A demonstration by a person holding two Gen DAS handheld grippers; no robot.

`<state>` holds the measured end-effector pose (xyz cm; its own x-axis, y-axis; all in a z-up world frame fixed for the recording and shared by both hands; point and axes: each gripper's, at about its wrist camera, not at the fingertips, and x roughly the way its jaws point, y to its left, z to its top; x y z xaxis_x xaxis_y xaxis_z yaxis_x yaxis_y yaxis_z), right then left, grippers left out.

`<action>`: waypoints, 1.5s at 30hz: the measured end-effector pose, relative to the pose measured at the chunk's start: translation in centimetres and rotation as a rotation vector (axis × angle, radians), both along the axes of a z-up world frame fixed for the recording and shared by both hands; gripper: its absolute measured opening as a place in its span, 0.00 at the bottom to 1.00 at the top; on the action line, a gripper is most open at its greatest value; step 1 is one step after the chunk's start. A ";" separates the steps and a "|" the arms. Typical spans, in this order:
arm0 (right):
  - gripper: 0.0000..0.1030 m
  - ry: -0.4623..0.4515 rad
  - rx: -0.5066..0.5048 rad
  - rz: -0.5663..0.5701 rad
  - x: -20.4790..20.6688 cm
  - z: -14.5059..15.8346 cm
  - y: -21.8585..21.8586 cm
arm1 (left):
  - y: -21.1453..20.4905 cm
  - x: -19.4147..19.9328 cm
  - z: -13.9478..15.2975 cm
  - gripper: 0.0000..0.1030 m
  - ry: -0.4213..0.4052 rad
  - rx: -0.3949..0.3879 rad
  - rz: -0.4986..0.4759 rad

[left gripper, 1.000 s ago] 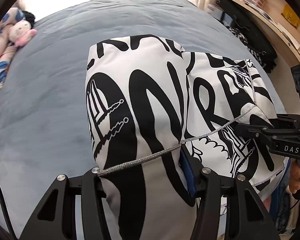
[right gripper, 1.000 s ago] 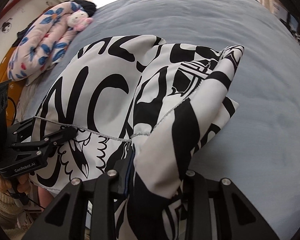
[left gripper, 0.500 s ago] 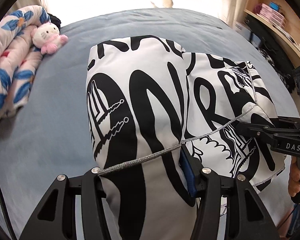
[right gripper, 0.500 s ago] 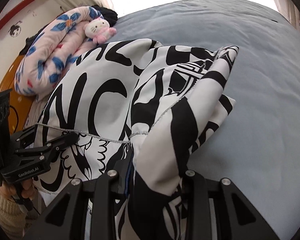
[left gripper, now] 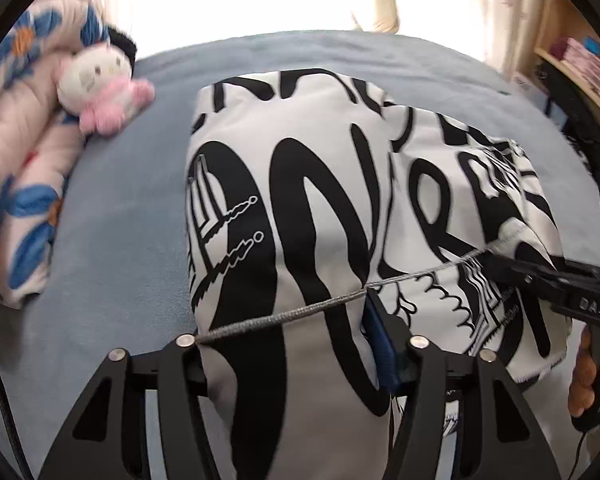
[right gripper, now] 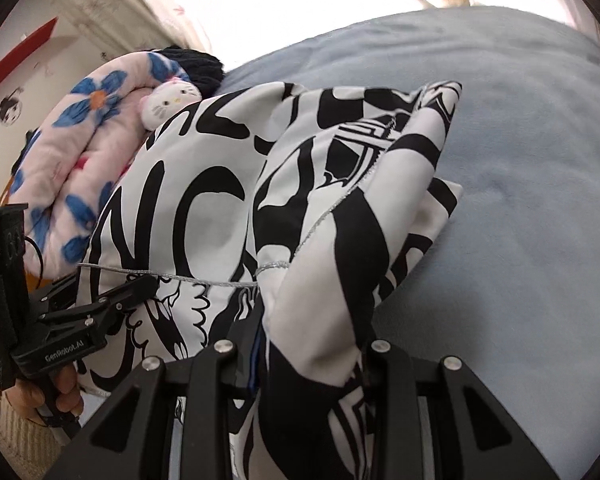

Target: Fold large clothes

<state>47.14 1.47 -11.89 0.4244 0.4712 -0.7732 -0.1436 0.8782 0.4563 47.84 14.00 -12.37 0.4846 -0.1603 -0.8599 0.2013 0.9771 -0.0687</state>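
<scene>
While seen from left wrist cam: black-and-white printed garment (left gripper: 300, 208) draped over and between jaws of left gripper (left gripper: 290, 344), bunched fabric w/ grey stitched hem (left gripper: 284, 314) filling the gap; jaws have just been opening, cloth between them yet, so grip looks loosening. Far part of garment hangs over blue-grey bed cover (left gripper: 112, 248). At right edge, right gripper (left gripper: 496, 260) pinching same hem, a hand (left gripper: 584, 376) on its handle. Flowered quilt (left gripper: 16, 184) and small plush toy (left gripper: 100, 92) to the left, well apart from garment. Image blurred.

Right wrist cam: thick fold of garment (right gripper: 204, 208) clamped in right gripper (right gripper: 300, 344), jaws narrow, holding cloth. Left gripper (right gripper: 140, 288) at left on hem, handle in a hand (right gripper: 64, 392). Plush toy (right gripper: 168, 100) just beyond garment's far edge.

Risk, as a judgement: w/ left jaws easing, hem could slip out before garment is laid flat, leaving a skewed, crumpled fold; far edge might also land on toy or quilt.
</scene>
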 end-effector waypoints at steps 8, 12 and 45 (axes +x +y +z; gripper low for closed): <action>0.62 -0.028 -0.076 0.039 -1.1 -2.0 -1.0 | 4.5 -0.5 -4.8 0.98 -0.041 -0.018 0.146; 0.62 -0.096 -0.106 -0.014 -2.4 1.6 -3.2 | 5.4 -2.8 -2.1 0.87 -0.115 0.058 0.191; 0.37 -0.138 -0.213 -0.018 -14.9 10.7 -3.6 | -0.1 -15.9 7.1 0.73 -0.105 0.125 0.218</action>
